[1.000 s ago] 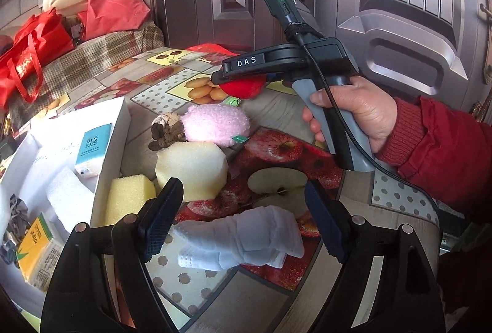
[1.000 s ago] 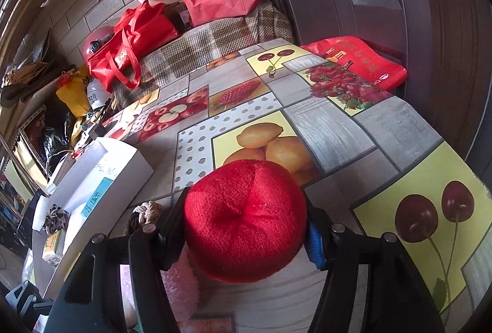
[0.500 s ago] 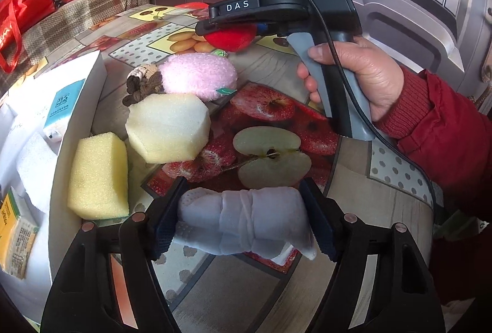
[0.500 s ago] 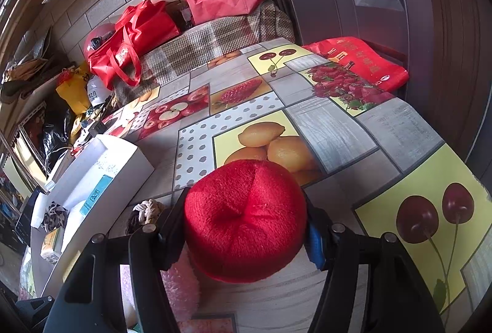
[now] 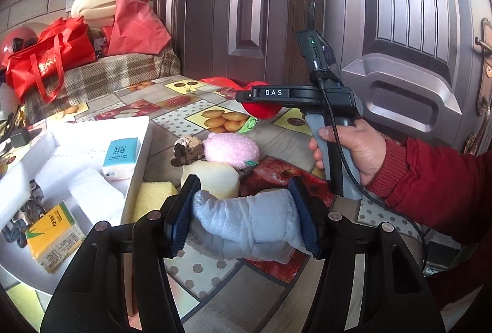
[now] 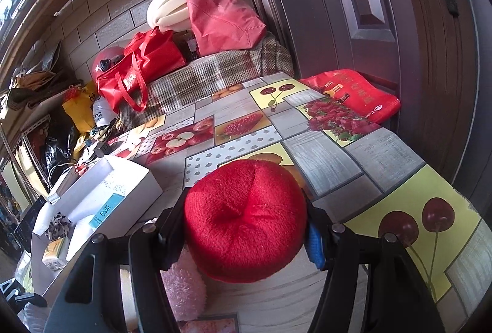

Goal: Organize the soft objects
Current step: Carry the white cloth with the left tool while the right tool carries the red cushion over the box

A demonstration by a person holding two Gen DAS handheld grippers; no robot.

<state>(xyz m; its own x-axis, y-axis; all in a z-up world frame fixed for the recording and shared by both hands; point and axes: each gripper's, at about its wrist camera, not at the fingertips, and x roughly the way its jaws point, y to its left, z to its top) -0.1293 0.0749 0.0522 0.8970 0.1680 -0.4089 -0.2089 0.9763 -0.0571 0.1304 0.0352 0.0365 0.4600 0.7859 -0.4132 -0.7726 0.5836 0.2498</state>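
Left hand-held gripper (image 5: 243, 216): closing on cloth roll (image 5: 246, 228) | right (image 6: 246, 228): clamps red plush (image 6: 246, 216)

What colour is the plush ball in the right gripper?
Red plush ball; clearest in the right wrist view.

Pale blue rolled cloth (image 5: 246, 223) clamped crosswise, red plush ball (image 6: 246, 223) apparently squeezed

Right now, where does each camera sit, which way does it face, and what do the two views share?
Left wrist: on the left gripper, closing on a rolled white cloth; faces the table, the white box and the door; shows the right hand.
Right wrist: on the right gripper, holding a red plush ball; faces the far wall.
Shared: box, ball, pink plush.
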